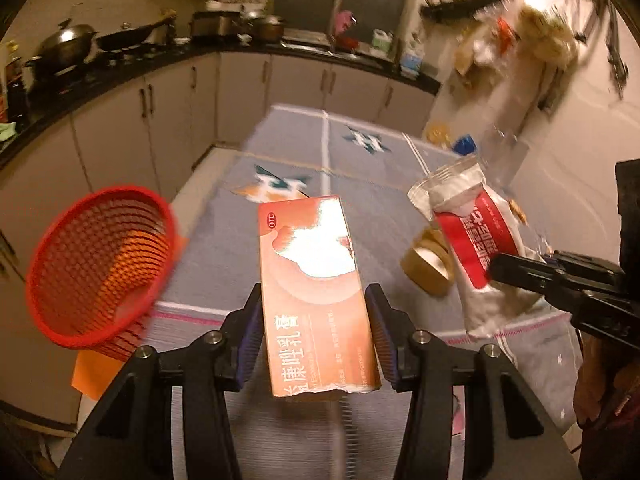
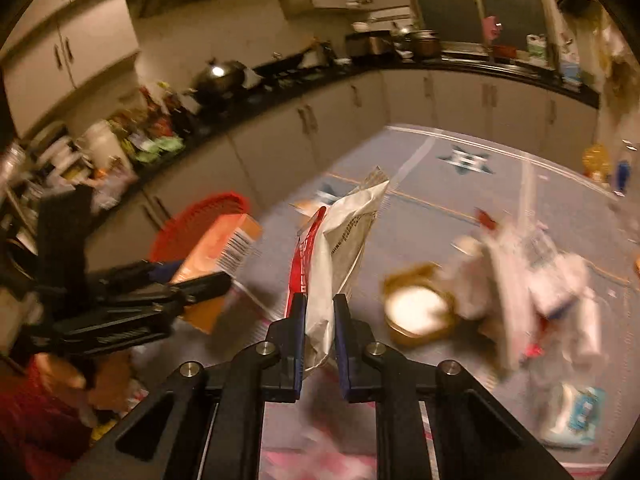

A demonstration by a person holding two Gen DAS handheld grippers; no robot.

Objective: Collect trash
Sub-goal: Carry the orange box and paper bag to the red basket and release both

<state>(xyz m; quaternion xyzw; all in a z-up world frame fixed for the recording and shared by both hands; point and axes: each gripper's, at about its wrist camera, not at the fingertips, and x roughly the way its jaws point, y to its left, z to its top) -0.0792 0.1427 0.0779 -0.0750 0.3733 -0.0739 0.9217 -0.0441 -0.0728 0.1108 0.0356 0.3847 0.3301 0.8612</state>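
2 grippers [image 1: 314,312] [image 2: 320,312] hold box [image 1: 312,280], wrapper [image 2: 340,240]; basket [image 1: 96,264] left, perhaps tape [image 1: 428,266] beside

I see a grey patterned cloth [image 1: 372,168] covering the table. Along the black counter [image 1: 100,80] at the far left sit a lidded wok [image 1: 66,46] and a dark pan [image 1: 128,36]; a pot [image 1: 266,26] stands near its far corner.

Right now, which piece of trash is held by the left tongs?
The orange medicine box, clamped between the left tongs. The white-and-red snack wrapper is in the right tongs.
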